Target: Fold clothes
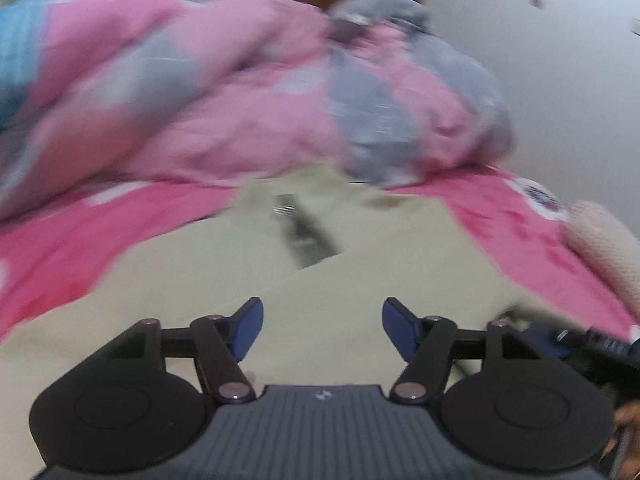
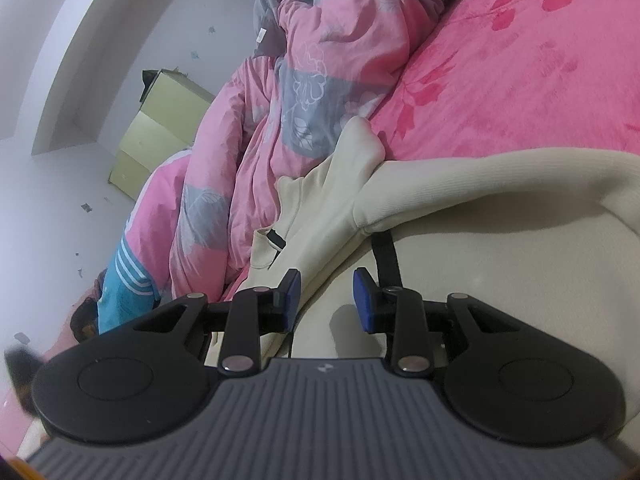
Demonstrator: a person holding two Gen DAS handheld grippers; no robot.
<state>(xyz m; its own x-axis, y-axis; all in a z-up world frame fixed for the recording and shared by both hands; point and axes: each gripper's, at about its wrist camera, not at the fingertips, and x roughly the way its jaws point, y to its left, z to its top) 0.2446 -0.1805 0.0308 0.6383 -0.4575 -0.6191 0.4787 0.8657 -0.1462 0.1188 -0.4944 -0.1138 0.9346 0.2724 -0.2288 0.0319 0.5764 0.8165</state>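
Note:
A cream sweatshirt (image 1: 352,280) with a dark zipper at the neck lies spread on the pink bed. My left gripper (image 1: 322,324) is open and empty just above its cloth; this view is blurred. In the right wrist view the same cream sweatshirt (image 2: 500,248) lies under my right gripper (image 2: 326,300), which is open and empty. A ribbed cuff and sleeve (image 2: 440,188) lie folded across the body, and a black strap (image 2: 386,256) runs beneath them. The other gripper shows at the right edge of the left wrist view (image 1: 592,344).
A pink and grey quilt (image 1: 240,92) is heaped behind the sweatshirt, also seen in the right wrist view (image 2: 312,80). A pink floral bedsheet (image 2: 520,60) covers the bed. A fuzzy cream item (image 1: 608,248) lies at the right. A pale yellow cabinet (image 2: 160,128) stands by the wall.

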